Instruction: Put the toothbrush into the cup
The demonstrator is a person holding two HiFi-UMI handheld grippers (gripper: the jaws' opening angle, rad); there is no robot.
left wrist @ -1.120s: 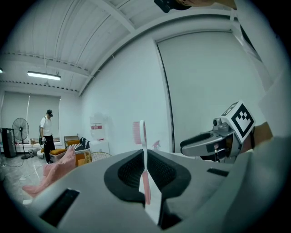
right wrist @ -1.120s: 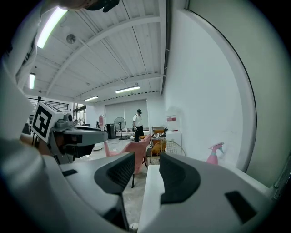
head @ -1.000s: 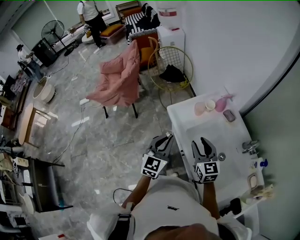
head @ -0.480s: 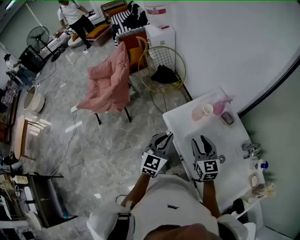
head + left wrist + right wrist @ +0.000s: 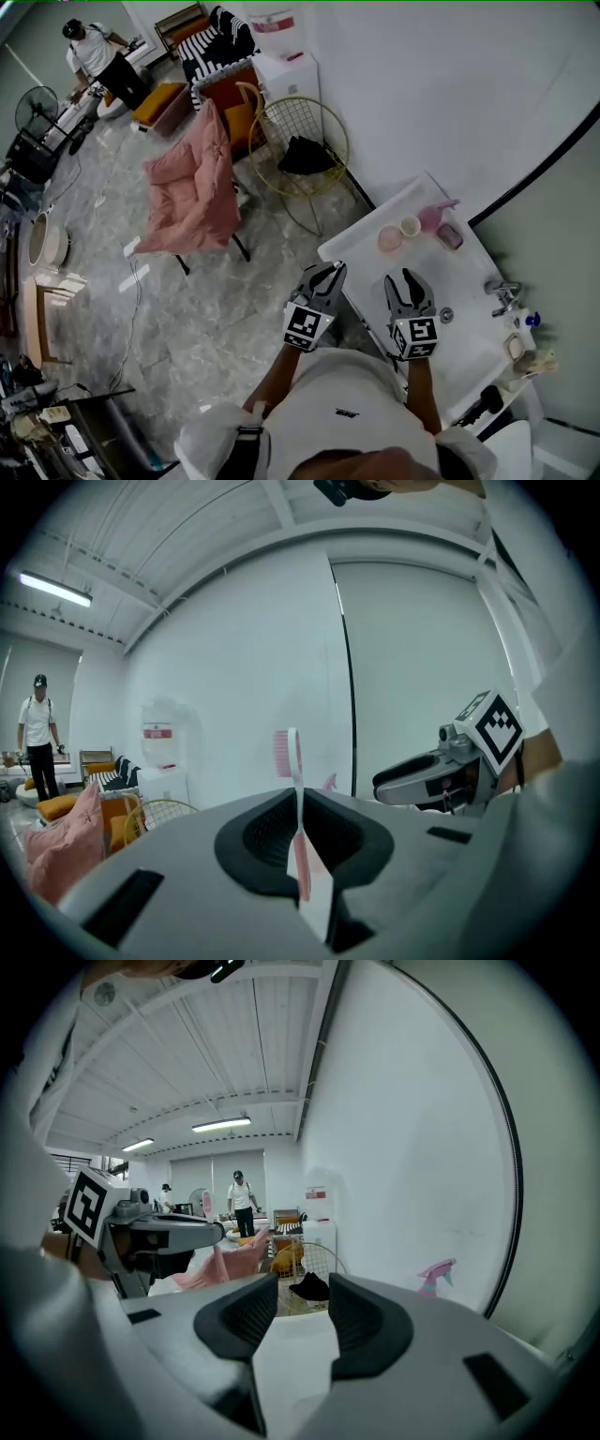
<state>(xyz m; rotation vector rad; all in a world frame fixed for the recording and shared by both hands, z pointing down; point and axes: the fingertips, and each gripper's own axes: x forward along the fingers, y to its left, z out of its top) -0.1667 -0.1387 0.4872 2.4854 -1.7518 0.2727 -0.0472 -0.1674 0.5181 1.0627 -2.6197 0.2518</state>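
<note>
My left gripper [image 5: 325, 276] [image 5: 300, 829] is shut on a pink toothbrush [image 5: 297, 803], which stands upright between the jaws with its bristles at the top. It hovers at the left edge of the white sink counter [image 5: 427, 281]. A pink cup [image 5: 389, 239] and a cream cup [image 5: 410, 226] stand at the counter's far end, well beyond both grippers. My right gripper [image 5: 405, 281] [image 5: 302, 1318] hangs open over the counter with nothing between its jaws. The right gripper view shows the left gripper [image 5: 159, 1232] to its left.
Beside the cups stand a pink spray bottle [image 5: 433, 217] [image 5: 433, 1274] and a small box [image 5: 450, 235]. A faucet [image 5: 502, 295] and toiletries line the counter's right side. On the floor to the left are a wire basket [image 5: 298, 150] and a chair under pink cloth [image 5: 187, 192]. A person [image 5: 98, 56] stands far off.
The head view has swung, so the room slides left and the counter with its cups sits nearer the grippers. Both grippers keep their pose; the left one still holds the toothbrush.
</note>
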